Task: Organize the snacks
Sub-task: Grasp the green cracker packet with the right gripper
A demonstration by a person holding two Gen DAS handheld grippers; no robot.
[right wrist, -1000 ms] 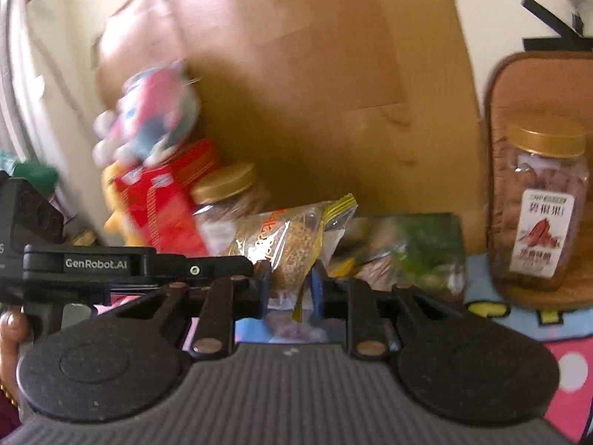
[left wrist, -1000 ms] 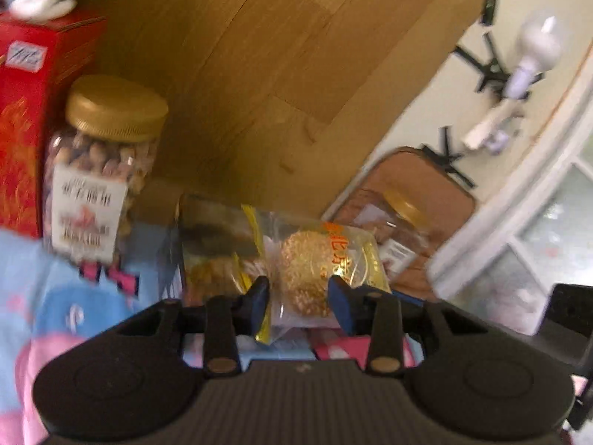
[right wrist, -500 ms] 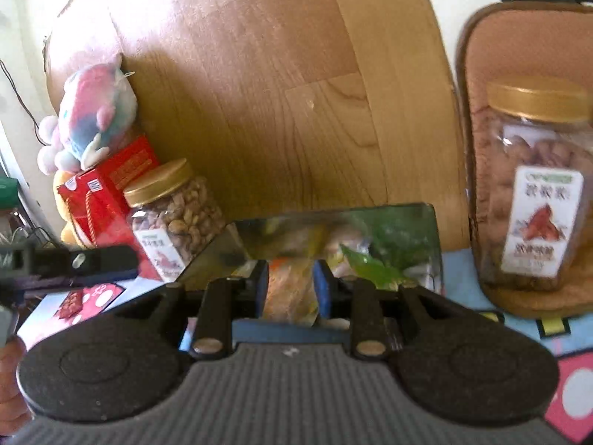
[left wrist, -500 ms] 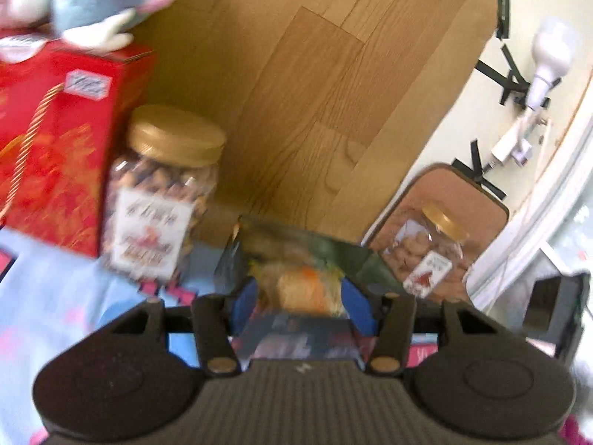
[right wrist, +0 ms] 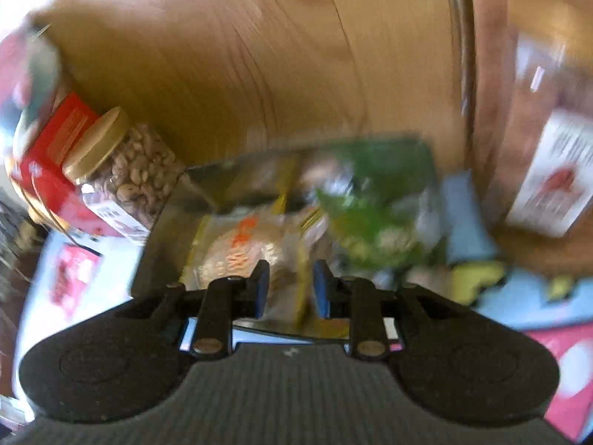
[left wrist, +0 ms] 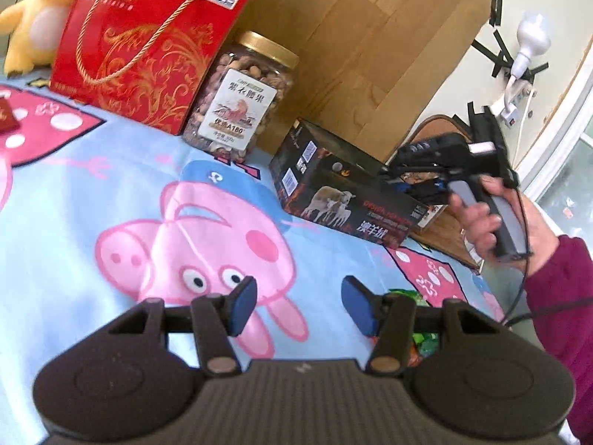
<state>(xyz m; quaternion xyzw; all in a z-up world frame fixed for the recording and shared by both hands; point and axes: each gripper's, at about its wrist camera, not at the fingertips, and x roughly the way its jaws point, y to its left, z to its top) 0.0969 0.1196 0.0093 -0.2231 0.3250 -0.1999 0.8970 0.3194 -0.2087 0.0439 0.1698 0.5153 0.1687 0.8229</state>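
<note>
My left gripper hangs above the surface, which is covered by a blue cloth printed with a pink cartoon pig, and its jaws stand wide apart with nothing between them. Ahead of it a black box with sheep pictured on its side sits against a wooden panel, just beside a clear nut jar with a gold lid, which in turn stands next to a red gift box with a rope handle. A yellow plush toy leans at the far left. A bit of green wrapper peeks out behind my left gripper's right finger. My right gripper reaches over the open top of the black box, its jaws a small way apart around the edge of a clear packet with a round golden snack; the picture is blurred, so I cannot tell whether they grip it. The packet lies inside the box, beside a green-wrapped snack. A second nut jar stands to the right.
</note>
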